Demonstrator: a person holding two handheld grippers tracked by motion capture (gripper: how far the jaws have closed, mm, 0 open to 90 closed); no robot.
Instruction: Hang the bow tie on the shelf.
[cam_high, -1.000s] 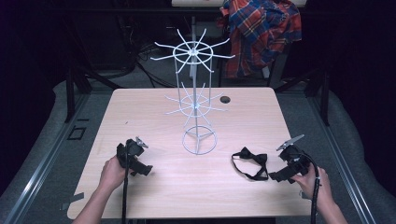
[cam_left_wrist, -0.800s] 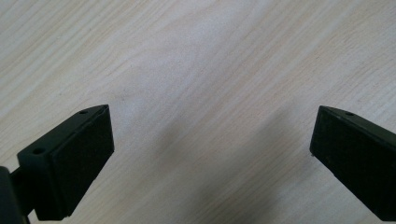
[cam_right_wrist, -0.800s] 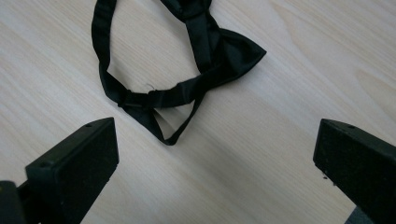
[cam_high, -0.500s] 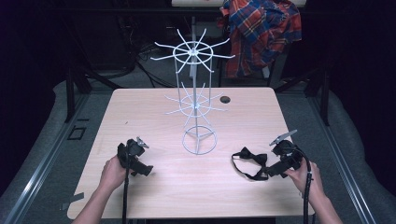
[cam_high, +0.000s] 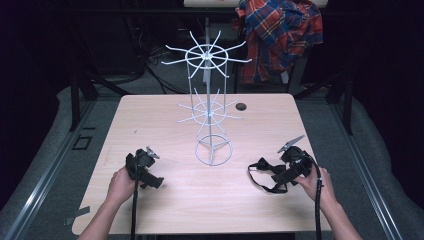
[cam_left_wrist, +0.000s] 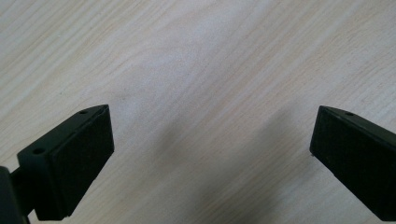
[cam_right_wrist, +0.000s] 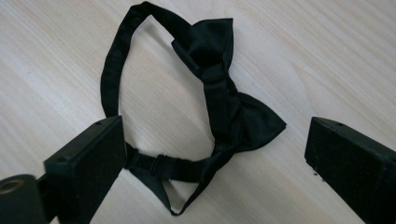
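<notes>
While the right tongs (cam_high: 280, 172) hang over the bow tie (cam_high: 266, 171), nothing is gripped yet.
Right tongs: jaws wide apart, just been closing a little, bow tie (cam_right_wrist: 219, 93) lying flat on the table (cam_high: 200, 200) between and ahead of them, pads not pressing it; its left jaw covers part of the strap near the clasp, and the strap's loop runs out toward 11 o'clock in the right gripper view. Bow tie sits at about 4 o'clock from the wire stand (cam_high: 210, 110), near the table's right edge. Left tongs (cam_high: 150, 172) at 8 o'clock from the stand: jaws wide open over bare wood, tips cut off by the frame bottom. Plaid shirt (cam_high: 280, 35) at 1 o'clock behind the table, top cut off. Small dark spot (cam_high: 242, 106) on the table past the stand, too small to identify.
</notes>
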